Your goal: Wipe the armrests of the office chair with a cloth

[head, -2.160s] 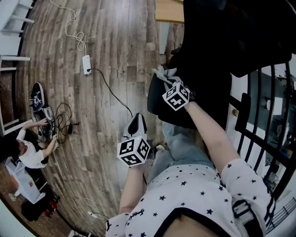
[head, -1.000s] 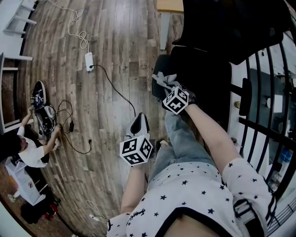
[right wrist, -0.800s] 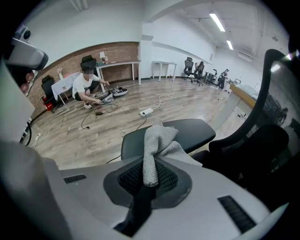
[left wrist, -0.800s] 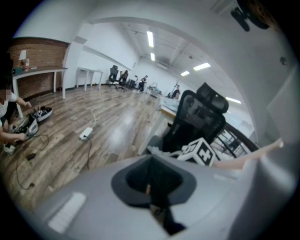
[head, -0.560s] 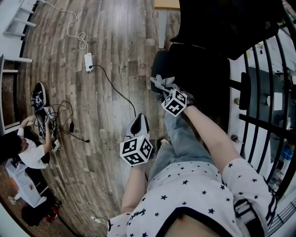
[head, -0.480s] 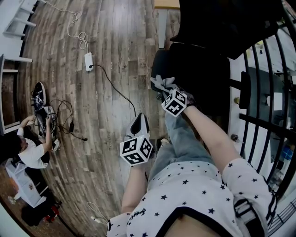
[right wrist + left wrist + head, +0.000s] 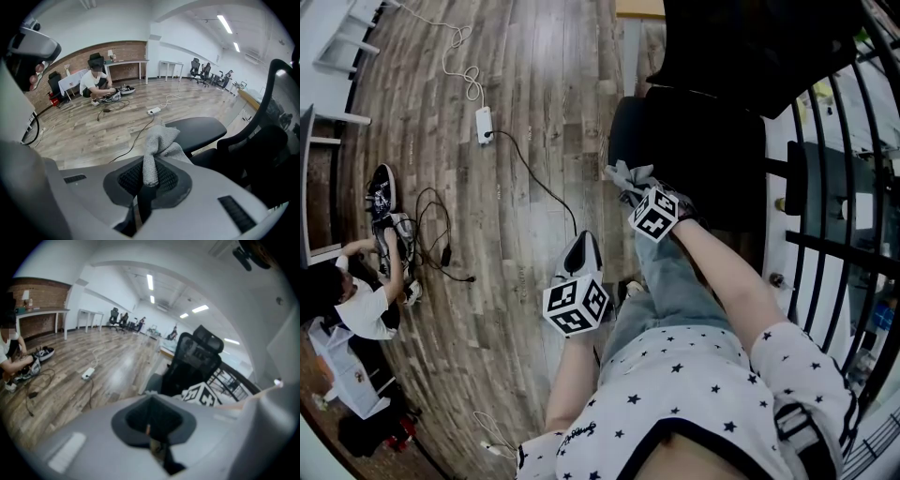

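My right gripper [image 7: 636, 190] is shut on a grey cloth [image 7: 626, 175], which rests at the near end of the black office chair's left armrest [image 7: 623, 131]. In the right gripper view the cloth [image 7: 157, 145] sticks up from the shut gripper [image 7: 149, 176], just in front of the armrest pad [image 7: 199, 129]. The chair's seat and back [image 7: 712, 112] are to the right of it. My left gripper [image 7: 580, 251] hangs shut and holds nothing, lower left of the chair over the floor. In the left gripper view this gripper [image 7: 152, 427] points toward the chair [image 7: 194, 359].
A wooden floor carries a white power strip [image 7: 485, 125] with a black cable. A person [image 7: 356, 305] sits on the floor at the far left among shoes and wires. A black railing [image 7: 834, 216] runs along the right. A desk leg [image 7: 628, 42] stands behind the chair.
The right gripper has drawn the cloth along the armrest toward its near end. The left gripper has stayed in place. The person on the floor has shifted their arms.
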Demonstrator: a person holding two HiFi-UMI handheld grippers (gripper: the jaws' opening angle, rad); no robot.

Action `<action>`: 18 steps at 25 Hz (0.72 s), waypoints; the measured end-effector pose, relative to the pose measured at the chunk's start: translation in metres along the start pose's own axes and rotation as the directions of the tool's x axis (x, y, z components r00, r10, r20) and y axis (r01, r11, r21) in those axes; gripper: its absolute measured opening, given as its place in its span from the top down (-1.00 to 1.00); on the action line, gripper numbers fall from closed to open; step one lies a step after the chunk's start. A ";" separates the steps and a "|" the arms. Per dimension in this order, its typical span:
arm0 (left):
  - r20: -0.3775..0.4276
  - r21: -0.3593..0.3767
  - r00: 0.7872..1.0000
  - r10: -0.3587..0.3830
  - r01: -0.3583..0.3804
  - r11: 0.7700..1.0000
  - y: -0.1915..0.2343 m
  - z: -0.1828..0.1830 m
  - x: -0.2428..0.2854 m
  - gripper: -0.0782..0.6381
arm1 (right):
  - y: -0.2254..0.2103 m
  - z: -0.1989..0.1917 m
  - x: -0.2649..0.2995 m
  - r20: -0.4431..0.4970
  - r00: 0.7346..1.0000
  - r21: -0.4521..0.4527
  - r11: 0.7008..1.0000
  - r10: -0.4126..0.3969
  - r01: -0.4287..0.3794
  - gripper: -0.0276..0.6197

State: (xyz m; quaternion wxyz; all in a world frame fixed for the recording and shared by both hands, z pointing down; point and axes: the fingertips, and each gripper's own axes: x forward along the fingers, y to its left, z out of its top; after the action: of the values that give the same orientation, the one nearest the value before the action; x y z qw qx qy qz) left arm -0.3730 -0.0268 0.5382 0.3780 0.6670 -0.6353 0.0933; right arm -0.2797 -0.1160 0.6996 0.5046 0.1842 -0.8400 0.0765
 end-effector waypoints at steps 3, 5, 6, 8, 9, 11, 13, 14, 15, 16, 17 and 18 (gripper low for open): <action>0.012 0.001 1.000 -0.001 0.001 1.000 -0.001 -0.001 -0.005 0.76 | 0.001 0.000 -0.005 0.009 1.000 0.000 1.000 -0.012 0.012 0.82; 0.017 0.003 1.000 0.001 -0.001 1.000 -0.002 -0.001 -0.010 0.76 | 0.004 0.002 -0.012 0.022 1.000 0.013 1.000 -0.014 0.013 0.82; 0.020 0.004 1.000 0.002 -0.002 1.000 -0.002 -0.001 -0.013 0.76 | 0.006 0.003 -0.017 0.033 0.999 0.024 1.000 -0.015 0.014 0.82; 0.027 0.005 1.000 0.004 -0.004 1.000 -0.002 -0.002 -0.018 0.76 | 0.008 0.004 -0.027 0.059 0.998 0.052 0.998 -0.023 0.019 0.82; 0.031 0.005 1.000 0.004 -0.004 1.000 -0.002 -0.003 -0.021 0.76 | 0.009 0.005 -0.032 0.073 0.997 0.068 0.997 -0.027 0.022 0.82; 0.037 0.008 0.999 0.003 -0.003 1.000 -0.002 -0.004 -0.026 0.76 | 0.014 0.006 -0.044 0.105 0.994 0.097 0.995 -0.035 0.024 0.82; 0.043 0.016 0.999 -0.001 0.000 1.000 -0.003 -0.006 -0.032 0.76 | 0.021 0.007 -0.059 0.140 0.989 0.117 0.993 -0.043 0.027 0.82; 0.047 0.020 0.999 -0.003 0.002 1.000 -0.004 -0.007 -0.035 0.76 | 0.024 0.007 -0.066 0.156 0.987 0.127 0.991 -0.049 0.029 0.82; 0.050 0.024 0.999 -0.006 0.004 1.000 -0.005 -0.007 -0.038 0.76 | 0.028 0.008 -0.074 0.172 0.984 0.138 0.990 -0.054 0.031 0.81; 0.054 0.027 0.998 -0.009 0.007 1.000 -0.006 -0.008 -0.041 0.76 | 0.032 0.008 -0.081 0.189 0.980 0.149 0.988 -0.060 0.032 0.82; 0.059 0.030 0.998 -0.012 0.010 1.000 -0.008 -0.008 -0.045 0.76 | 0.036 0.010 -0.089 0.207 0.976 0.161 0.986 -0.066 0.033 0.82; 0.063 0.032 0.998 -0.015 0.013 0.999 -0.009 -0.008 -0.048 0.76 | 0.039 0.012 -0.097 0.224 0.972 0.172 0.984 -0.073 0.034 0.81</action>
State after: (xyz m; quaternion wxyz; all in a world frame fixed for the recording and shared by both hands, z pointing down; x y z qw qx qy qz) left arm -0.3705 0.0147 0.5116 0.3477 0.6798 -0.6408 0.0796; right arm -0.2634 -0.0608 0.6109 0.3887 0.2563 -0.8780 0.1111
